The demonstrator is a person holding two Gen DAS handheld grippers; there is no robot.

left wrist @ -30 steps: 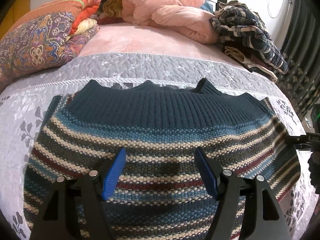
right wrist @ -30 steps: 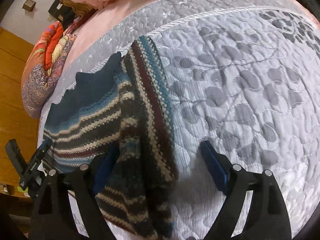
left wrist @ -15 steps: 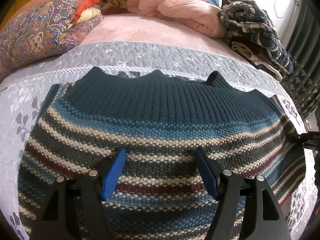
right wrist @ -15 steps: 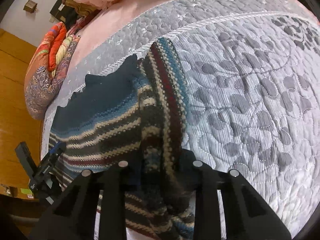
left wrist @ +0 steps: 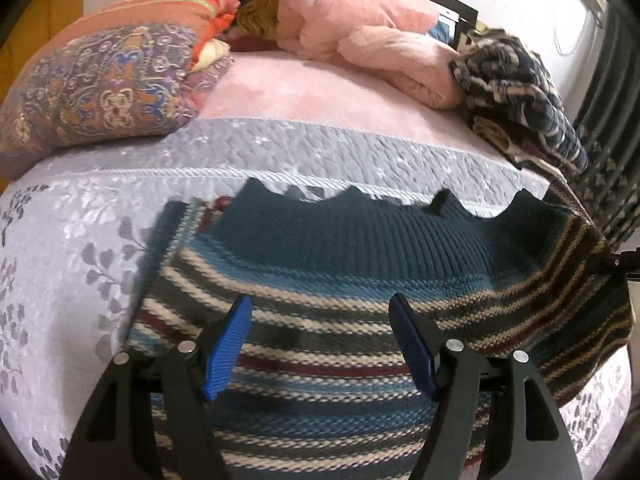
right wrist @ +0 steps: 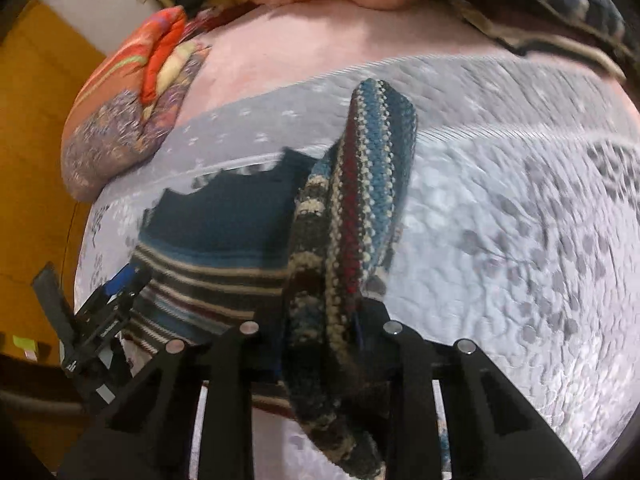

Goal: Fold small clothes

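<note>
1. Sweater [left wrist: 320, 312], a small striped knit with a dark teal ribbed band, lies on the grey quilted bedspread [left wrist: 72, 280] at the middle of the bed, its ribbed edge toward 12 o'clock in my left view.

2. My right gripper [right wrist: 320, 332] has gone from spread wide a second ago to clamped on the sweater's right side panel; its blue pads are now buried in the knit.

3. That panel has come up off the quilt. In the right view it stands as a tall striped ridge running from 6 o'clock up to 12 o'clock, and in the left view the same flap rises at 3 o'clock, where it lay flat before.

4. My left gripper [left wrist: 320, 344] hovers above the lower stripes with its blue pads [left wrist: 228, 344] wide apart and nothing between them; it has scarcely moved.

5. I judge this to be the start of the first side fold: the grip is made, the lift begun, the fold not yet laid.

6. Next the flap should travel toward 9 o'clock across the body. The knit is thick and floppy, so it may sag or drag the rest along.

7. Patterned cushion [left wrist: 100, 92] at 10 o'clock and pink blanket [left wrist: 360, 40] at 12 o'clock sit well apart from the work.
</note>
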